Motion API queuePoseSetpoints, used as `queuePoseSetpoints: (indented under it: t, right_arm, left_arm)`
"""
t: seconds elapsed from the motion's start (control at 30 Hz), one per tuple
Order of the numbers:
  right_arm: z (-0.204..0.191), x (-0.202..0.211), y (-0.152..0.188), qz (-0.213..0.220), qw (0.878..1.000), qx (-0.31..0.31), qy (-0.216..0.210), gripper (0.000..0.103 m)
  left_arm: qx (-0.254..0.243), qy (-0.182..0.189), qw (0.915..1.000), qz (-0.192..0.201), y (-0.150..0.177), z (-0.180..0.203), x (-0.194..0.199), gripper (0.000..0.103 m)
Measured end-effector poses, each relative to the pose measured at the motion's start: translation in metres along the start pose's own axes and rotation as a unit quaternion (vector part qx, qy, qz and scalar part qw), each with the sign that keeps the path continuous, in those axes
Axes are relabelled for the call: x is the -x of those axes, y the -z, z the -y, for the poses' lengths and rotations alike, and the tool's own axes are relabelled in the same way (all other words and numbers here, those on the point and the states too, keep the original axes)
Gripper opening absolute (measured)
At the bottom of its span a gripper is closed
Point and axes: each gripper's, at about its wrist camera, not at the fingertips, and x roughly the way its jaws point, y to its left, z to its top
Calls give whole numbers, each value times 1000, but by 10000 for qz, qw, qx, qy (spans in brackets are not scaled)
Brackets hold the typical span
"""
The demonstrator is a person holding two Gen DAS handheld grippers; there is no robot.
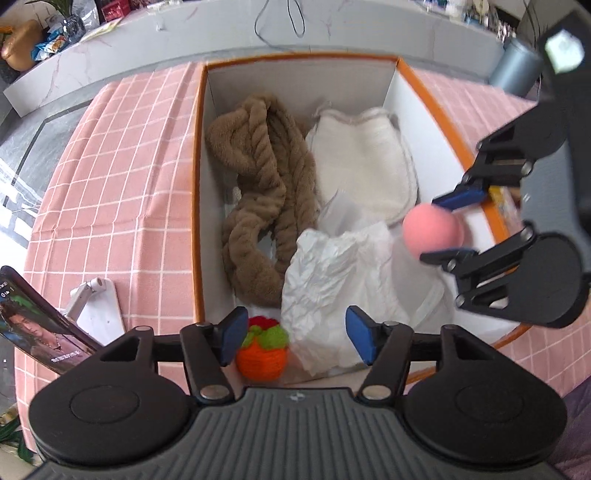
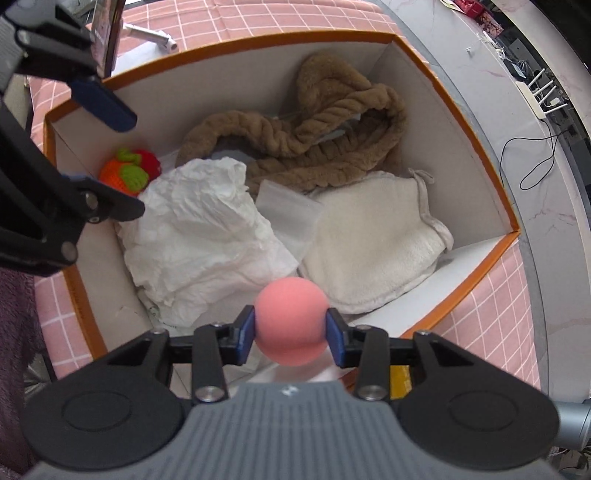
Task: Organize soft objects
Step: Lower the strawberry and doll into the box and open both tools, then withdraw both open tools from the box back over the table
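Observation:
An orange-rimmed white box [image 1: 199, 184] [image 2: 476, 140] holds a brown twisted plush scarf [image 1: 266, 192] [image 2: 332, 140], a cream towel [image 1: 365, 162] [image 2: 373, 251], a crumpled white cloth [image 1: 332, 280] [image 2: 199, 236] and an orange and red knitted toy [image 1: 263, 350] [image 2: 129, 171]. My right gripper [image 2: 291, 332] [image 1: 441, 229] is shut on a pink foam ball [image 2: 291, 321] [image 1: 430, 227] above the box's right side. My left gripper [image 1: 295, 339] [image 2: 107, 147] is open and empty over the box's near end, above the knitted toy.
The box stands on a pink checked tablecloth [image 1: 110, 184] [image 2: 491, 314]. A phone on a stand [image 1: 37, 317] and a white base [image 1: 99, 314] sit left of the box. A grey marble counter [image 1: 221, 33] with clutter runs behind. A yellow item [image 2: 399, 380] lies by the box.

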Motion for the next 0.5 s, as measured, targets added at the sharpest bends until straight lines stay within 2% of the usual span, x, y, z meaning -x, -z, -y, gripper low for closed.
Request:
queuePoseSetpoints:
  t: [0.2, 0.37, 0.43, 0.5]
  right_arm:
    - [-2, -3, 3, -10, 10000, 28, -25, 46]
    - [-5, 3, 7, 62, 10000, 62, -15, 49]
    - [-5, 6, 9, 97, 9999, 90, 8, 59]
    - [-5, 9, 11, 132, 9999, 85, -6, 60]
  left_arm:
    - [227, 261, 9981, 513, 0, 9, 12, 72]
    - [226, 352, 9975, 563, 0, 17, 11, 72]
    - [230, 357, 9975, 571, 0, 19, 12, 72]
    - [256, 369, 9971, 607, 1, 20, 13, 72]
